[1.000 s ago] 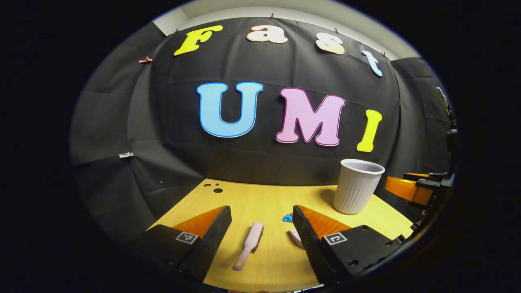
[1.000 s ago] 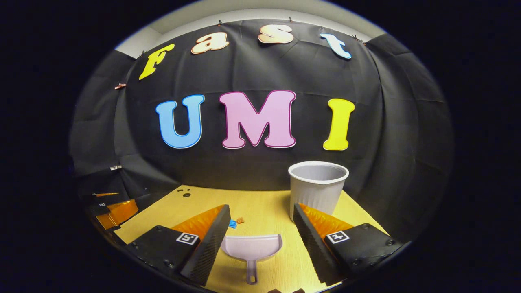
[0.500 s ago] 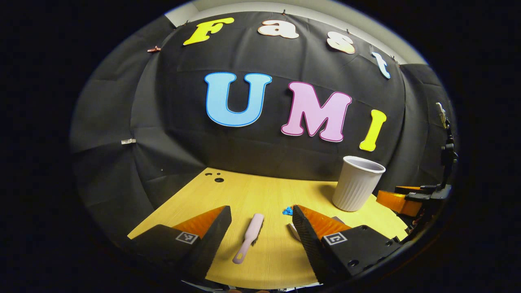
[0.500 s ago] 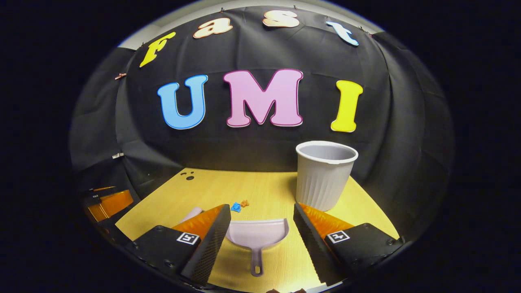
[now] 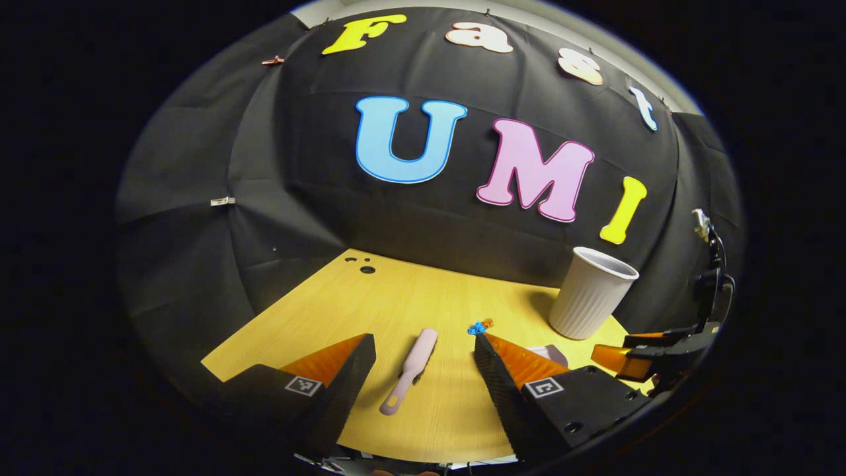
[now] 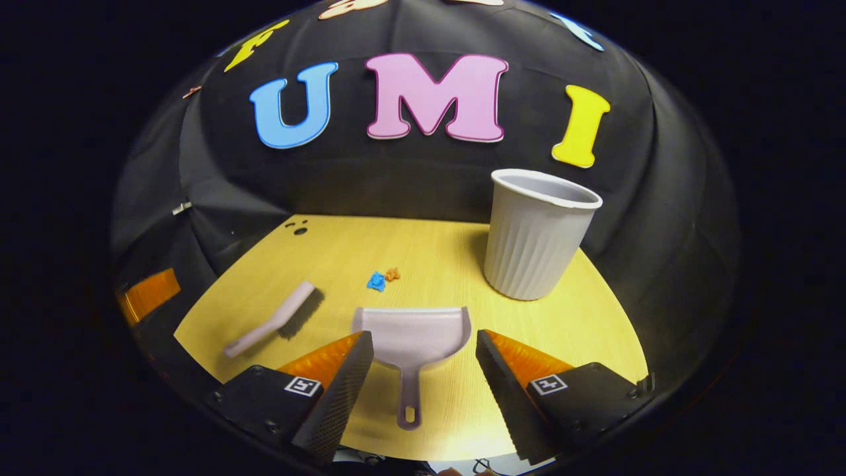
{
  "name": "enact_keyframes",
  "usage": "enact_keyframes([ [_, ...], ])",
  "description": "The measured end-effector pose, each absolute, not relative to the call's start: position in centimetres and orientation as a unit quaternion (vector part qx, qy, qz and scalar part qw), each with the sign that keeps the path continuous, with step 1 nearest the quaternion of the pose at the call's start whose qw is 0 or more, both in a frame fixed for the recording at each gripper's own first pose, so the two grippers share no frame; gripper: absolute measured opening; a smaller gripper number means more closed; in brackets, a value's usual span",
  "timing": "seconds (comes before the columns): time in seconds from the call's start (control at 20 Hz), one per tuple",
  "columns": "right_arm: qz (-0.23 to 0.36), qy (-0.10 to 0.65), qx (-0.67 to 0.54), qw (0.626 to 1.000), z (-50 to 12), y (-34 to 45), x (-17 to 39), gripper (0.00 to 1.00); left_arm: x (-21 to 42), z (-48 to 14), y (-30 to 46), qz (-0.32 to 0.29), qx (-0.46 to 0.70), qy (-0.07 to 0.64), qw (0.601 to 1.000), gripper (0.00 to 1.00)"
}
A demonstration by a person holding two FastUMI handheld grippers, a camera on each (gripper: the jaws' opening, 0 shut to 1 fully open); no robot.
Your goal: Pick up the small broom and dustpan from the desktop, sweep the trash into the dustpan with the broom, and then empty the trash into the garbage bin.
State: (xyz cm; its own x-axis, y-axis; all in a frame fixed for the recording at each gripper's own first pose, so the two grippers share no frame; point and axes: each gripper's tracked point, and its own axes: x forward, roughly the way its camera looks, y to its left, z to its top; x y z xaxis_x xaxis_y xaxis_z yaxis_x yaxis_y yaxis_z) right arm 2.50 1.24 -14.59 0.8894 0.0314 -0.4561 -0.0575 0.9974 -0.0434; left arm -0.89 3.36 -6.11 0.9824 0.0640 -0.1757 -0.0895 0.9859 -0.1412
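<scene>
Reaching for the tools, with nothing picked up yet.
Left gripper [image 5: 424,383] spread wide around the pink broom [image 5: 411,370]; right gripper [image 6: 423,380] equally wide around the dustpan [image 6: 413,336] handle, both tools flat on the desktop [image 6: 423,251]. Beyond lie unswept blue and orange trash bits [image 6: 382,278], then the ribbed garbage bin [image 6: 537,233]. Grasping, sweeping, emptying remain.

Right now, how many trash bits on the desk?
2: a blue scrap and an orange scrap, side by side just beyond the dustpan, left of the bin. Smaller crumbs could escape notice.
</scene>
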Motion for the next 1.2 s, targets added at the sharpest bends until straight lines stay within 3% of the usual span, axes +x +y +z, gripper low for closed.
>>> enact_keyframes([
  [0.45,0.047,0.316,-0.032,0.947,-21.3,2.2,4.4,0.98,-2.9,-8.3,6.8,0.115,-0.074,0.117,0.984,0.96],
  [0.75,0.033,0.388,0.002,0.921,-26.2,2.4,4.5,0.98,-4.0,-10.8,8.3,0.161,-0.086,0.159,0.97,0.96],
  [1.2,0.016,0.463,-0.009,0.886,-31.7,1.8,5.6,0.98,-1.5,-11.8,8.5,0.172,-0.093,0.192,0.962,0.96],
])
